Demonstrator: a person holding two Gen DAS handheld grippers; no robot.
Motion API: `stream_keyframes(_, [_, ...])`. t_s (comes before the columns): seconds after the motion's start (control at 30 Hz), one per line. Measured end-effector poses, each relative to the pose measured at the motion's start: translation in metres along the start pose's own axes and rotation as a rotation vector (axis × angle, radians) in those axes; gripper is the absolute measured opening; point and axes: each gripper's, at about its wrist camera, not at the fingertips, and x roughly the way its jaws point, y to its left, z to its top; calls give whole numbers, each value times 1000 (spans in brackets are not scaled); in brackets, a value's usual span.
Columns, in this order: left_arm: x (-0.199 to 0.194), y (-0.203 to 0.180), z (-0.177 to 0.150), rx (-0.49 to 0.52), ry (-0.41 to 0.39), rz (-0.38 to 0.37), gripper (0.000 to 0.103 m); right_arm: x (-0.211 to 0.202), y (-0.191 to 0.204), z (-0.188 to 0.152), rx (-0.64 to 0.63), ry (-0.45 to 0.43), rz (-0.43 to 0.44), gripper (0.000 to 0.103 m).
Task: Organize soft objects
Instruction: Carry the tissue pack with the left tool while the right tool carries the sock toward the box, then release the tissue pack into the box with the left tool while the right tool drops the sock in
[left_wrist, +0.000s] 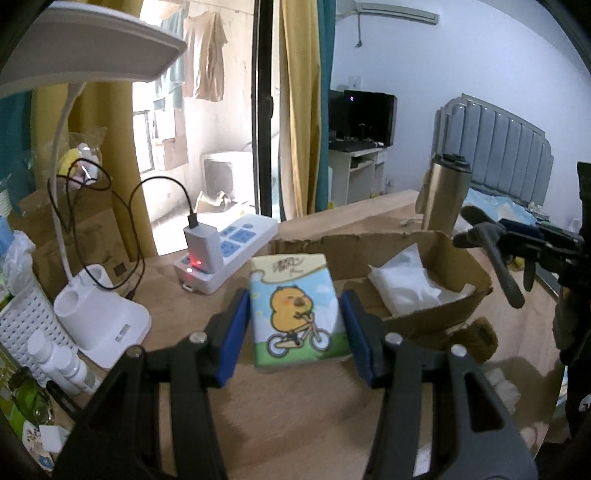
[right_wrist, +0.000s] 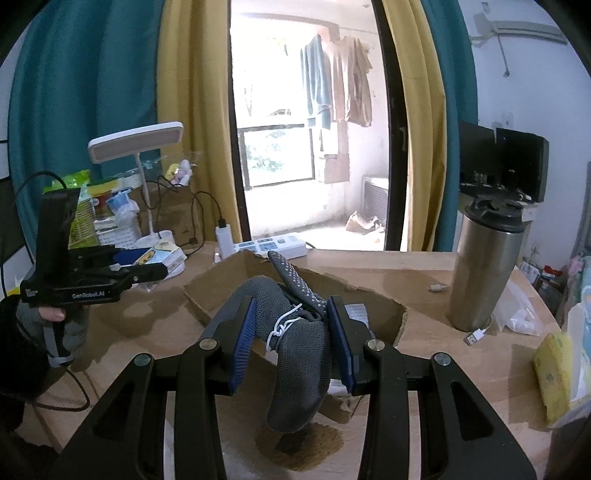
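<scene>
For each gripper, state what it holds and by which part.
Left gripper: tissue pack, by its long sides. Right gripper: grey sock bundle, around its middle.

a tissue pack printed with a yellow cartoon animal on a bicycle is held above the wooden desk, just left of the torn cardboard box. 2 grey socks, tied with white cord, one with dotted sole, hang over the box's near edge. crumpled white plastic bag lies inside the box.
</scene>
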Motion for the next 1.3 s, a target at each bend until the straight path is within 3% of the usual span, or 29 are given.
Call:
stream_keyframes(0.5, [27,-12,20,35,-15,-71,52,24,-3,-1,9,42,-79,40])
stream_keyframes(0.8, [45,-10,17,26,37,-57,52,36,-9,-1,12,57,-83,40])
stream_keyframes(1.0, [68,-3,0,-8,153,-35,52,47,-16,-5,29,78,-97,40])
stream_keyframes(1.3, [56,-11,-10,21,180,-36,52,66,-20,-14,33,143,-98,40])
